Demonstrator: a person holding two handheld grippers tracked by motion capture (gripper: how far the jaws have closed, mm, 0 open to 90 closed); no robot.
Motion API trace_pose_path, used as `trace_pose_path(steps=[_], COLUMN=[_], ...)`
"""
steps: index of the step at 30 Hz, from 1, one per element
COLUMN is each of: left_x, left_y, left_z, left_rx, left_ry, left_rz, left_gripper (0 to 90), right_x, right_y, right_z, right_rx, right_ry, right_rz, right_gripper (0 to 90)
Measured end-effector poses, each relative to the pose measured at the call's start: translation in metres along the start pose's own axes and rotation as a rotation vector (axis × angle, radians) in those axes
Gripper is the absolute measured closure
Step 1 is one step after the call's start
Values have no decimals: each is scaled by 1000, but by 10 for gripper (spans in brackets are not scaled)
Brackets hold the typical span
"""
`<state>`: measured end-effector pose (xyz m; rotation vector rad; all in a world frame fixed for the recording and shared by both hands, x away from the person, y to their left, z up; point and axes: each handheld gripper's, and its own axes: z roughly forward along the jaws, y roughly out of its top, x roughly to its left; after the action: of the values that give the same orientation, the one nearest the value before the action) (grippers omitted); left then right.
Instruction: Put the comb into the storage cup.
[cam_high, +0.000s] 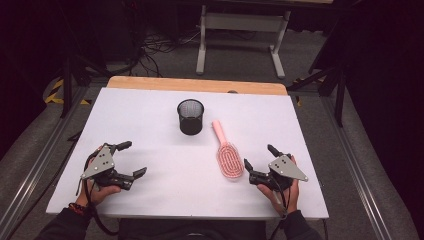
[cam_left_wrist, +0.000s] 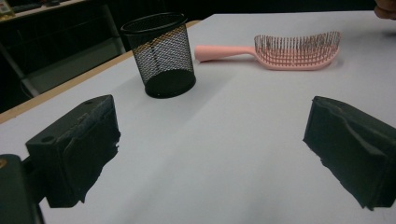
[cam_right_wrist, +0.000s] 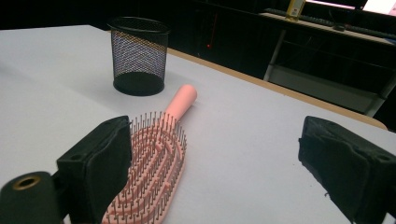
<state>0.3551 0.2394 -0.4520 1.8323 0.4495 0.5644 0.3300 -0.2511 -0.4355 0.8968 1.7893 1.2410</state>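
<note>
Pink hairbrush (cam_high: 228, 152) lies flat on the white table (cam_high: 150, 125), bristles up, handle pointing toward the black mesh cup (cam_high: 190, 116) standing upright just beyond it. Right gripper (cam_high: 260, 161) sits just beside the brush head, jaws spread wide, holding nothing. Left gripper (cam_high: 131, 159) rests well apart at the near left, jaws also wide and empty.

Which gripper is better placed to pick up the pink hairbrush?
Probably the right gripper: it sits open right beside the hairbrush, whose head lies next to one of its jaws. The left gripper, also open, is far across the table.
</note>
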Motion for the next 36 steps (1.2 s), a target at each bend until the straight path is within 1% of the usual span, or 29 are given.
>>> trace_pose_path(steps=[2,4,5,7,9,11,12,13,14,15,16,18,19,20,21,22,23,24,25,27,28,29,30,31,32,33,34,35,36], left_x=[0,0,0,-1,-1,-1,0,0,-2,-2,-3,-4,-4,-4,-4,-4,-3,-3,-5,-5,-9,-9,-9,-8,-7,-5,-2,-2,-1], left_y=[0,-1,-1,-1,-2,-2,-2,-2,-1,-1,-1,-2,-2,-3,-3,-3,-3,-3,-2,-2,-2,-2,-2,-2,-2,-3,-3,-3,-5], left_z=[0,1,1,1,1,2,2,2,3,3,3,5,5,7,7,9,10,10,9,8,4,4,2,1,0,1,1,1,3], left_rx=[-1,6,4,11,16,16,17,18,26,26,33,50,50,54,54,56,56,49,48,52,54,54,50,50,48,43,43,43,59], left_ry=[-2,-6,-2,-3,-7,-7,-7,-9,-8,-8,-13,-21,-21,-33,-33,-37,-36,-26,-20,-21,-10,-10,-6,-3,4,3,-3,-3,0], left_rz=[4,4,7,12,15,20,20,20,34,34,39,59,59,58,58,57,61,65,62,65,80,80,83,87,82,73,64,64,75], left_gripper=[43,42,42,43,43,43,43,43,44,47,48,48,48,48,48,48,48,46,47,43,46,47,47,47,47,46,45,43,44], right_x=[0,1,1,1,1,2,2,2,1,1,-2,-5,-7,-8,-8,-11,-11,-11,-10,-5,-2,-2,0,1,1,1,1,1,0], right_y=[0,1,2,3,8,13,17,17,21,21,25,29,31,34,34,40,40,43,49,55,58,58,61,63,65,68,72,72,75], right_z=[2,3,4,4,11,17,20,20,25,25,32,39,43,46,46,55,55,59,67,76,81,81,87,93,100,107,122,122,134], right_rx=[5,24,30,35,59,79,89,89,115,115,165,194,210,226,226,252,252,265,288,322,341,341,370,402,428,459,543,543,577], right_ry=[7,3,15,17,24,26,37,37,42,42,68,89,96,100,100,131,131,136,145,147,137,137,124,129,135,127,120,120,140], right_rz=[2,-1,8,12,37,40,38,38,59,59,88,116,120,121,121,143,143,155,168,158,145,145,132,133,131,124,101,101,99], right_gripper=[107,108,106,107,106,106,107,107,119,119,143,162,167,171,171,177,177,173,165,142,147,147,147,147,148,153,171,171,221])
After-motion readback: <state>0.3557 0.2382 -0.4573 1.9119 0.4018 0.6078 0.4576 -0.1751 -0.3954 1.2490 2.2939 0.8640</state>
